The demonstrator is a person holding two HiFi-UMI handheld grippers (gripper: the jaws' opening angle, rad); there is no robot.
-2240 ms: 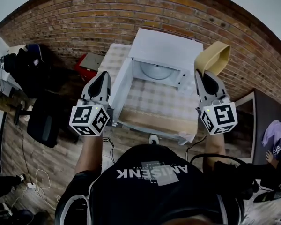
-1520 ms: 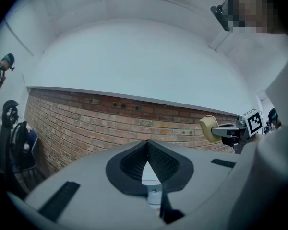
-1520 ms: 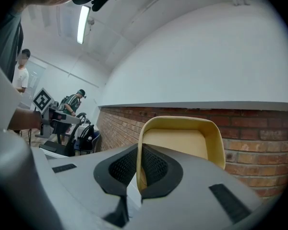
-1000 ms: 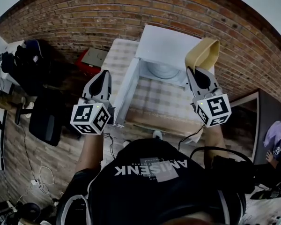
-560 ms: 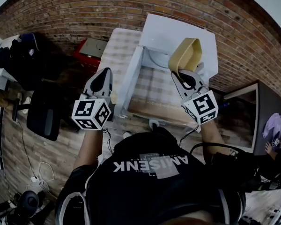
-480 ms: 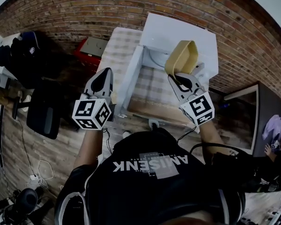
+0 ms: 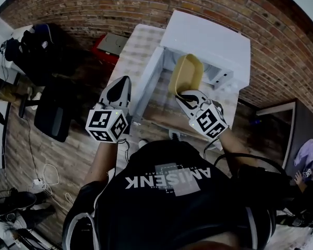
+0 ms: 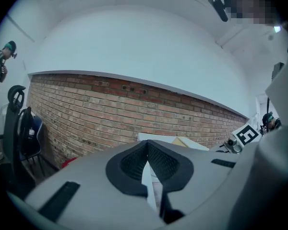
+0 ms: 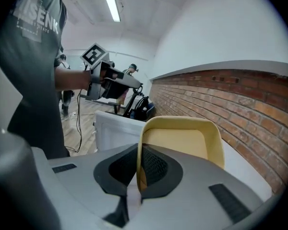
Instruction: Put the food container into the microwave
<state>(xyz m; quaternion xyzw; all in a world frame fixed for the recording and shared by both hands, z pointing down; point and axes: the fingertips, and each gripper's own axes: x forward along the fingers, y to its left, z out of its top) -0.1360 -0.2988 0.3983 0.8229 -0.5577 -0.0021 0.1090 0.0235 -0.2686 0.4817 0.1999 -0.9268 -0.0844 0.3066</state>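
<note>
Container [image 7: 186,73]: tilted on edge, rim grasped by right tongs [image 7: 183,97]; ahead of them, open microwave [image 7: 208,38]. Left tongs [image 7: 121,85] clenched, empty.

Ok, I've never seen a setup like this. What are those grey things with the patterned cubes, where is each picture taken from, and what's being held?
There is no robot here: a person holds a gripper in each hand, and the marker cubes are part of those grippers. The head view comes from a camera on the person's head, looking steeply down. The other two views come from cameras riding on each gripper, looking along its fingers. The left gripper has its fingers together with nothing between them. The right gripper is shut on the rim of a yellow food container, held at the front of the white microwave, whose door stands open. The microwave sits on a table with a checked cloth.
</note>
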